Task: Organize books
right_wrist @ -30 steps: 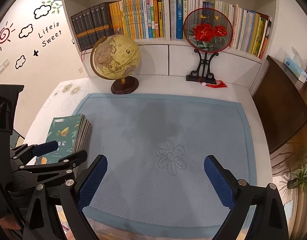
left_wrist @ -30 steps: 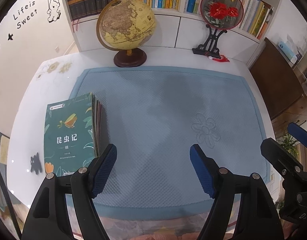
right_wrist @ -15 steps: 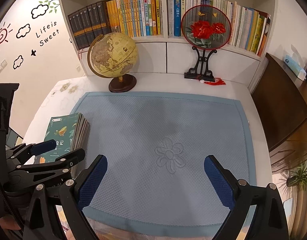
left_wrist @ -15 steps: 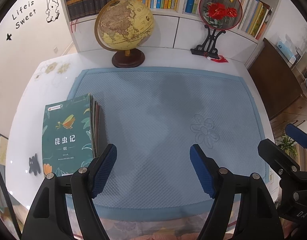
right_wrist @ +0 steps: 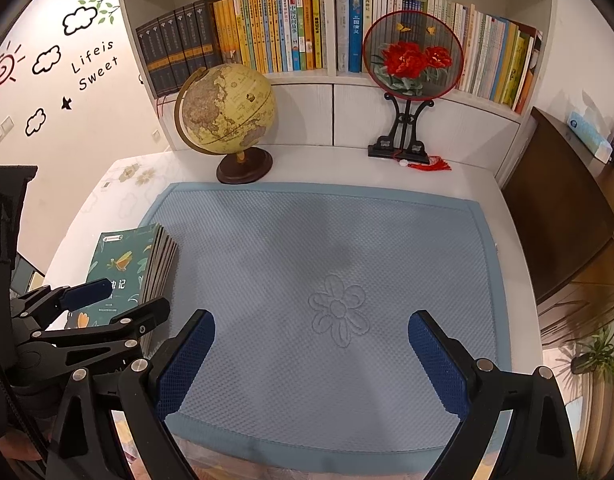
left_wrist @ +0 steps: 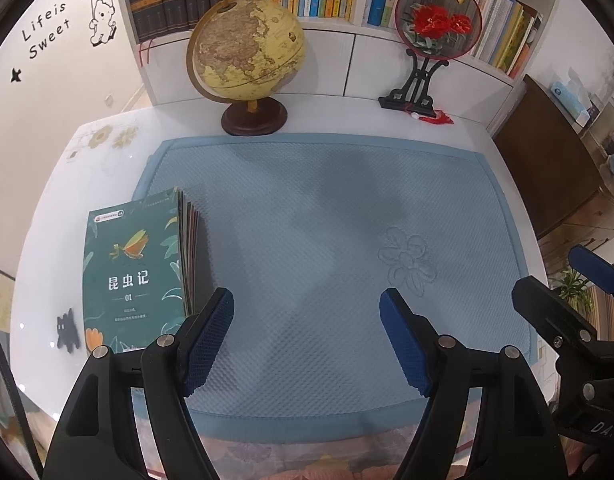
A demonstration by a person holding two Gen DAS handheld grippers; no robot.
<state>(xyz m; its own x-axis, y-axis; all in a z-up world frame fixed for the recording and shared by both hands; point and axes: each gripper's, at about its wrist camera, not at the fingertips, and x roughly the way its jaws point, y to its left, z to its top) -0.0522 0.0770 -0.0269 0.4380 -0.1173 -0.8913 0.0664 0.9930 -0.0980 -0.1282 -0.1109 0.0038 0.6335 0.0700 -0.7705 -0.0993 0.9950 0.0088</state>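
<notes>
Green-covered stack of books (left_wrist: 133, 268) is sitting squared at the blue mat's (left_wrist: 327, 240) left edge on the worktop, nothing shifting lately, left gripper (left_wrist: 307, 340) and right gripper (right_wrist: 311, 364) hovering with jaws released, empty, stacking apparently done.

Stack of books lying flat at the left edge of the worktop

The stack of books (left_wrist: 137, 268) (right_wrist: 125, 270) lies flat near the worktop's (left_wrist: 51, 240) left edge, its right side overlapping the left border of the blue mat (left_wrist: 327, 240). The top book has a dark green cover with leaf and flower drawings, an insect picture, white Chinese title characters and "01" beneath them. Under it sit several thin volumes, their edges fanned out slightly toward the right, so the pile is not squared. The cover faces up, with the title upright toward the worktop's near edge.
</notes>
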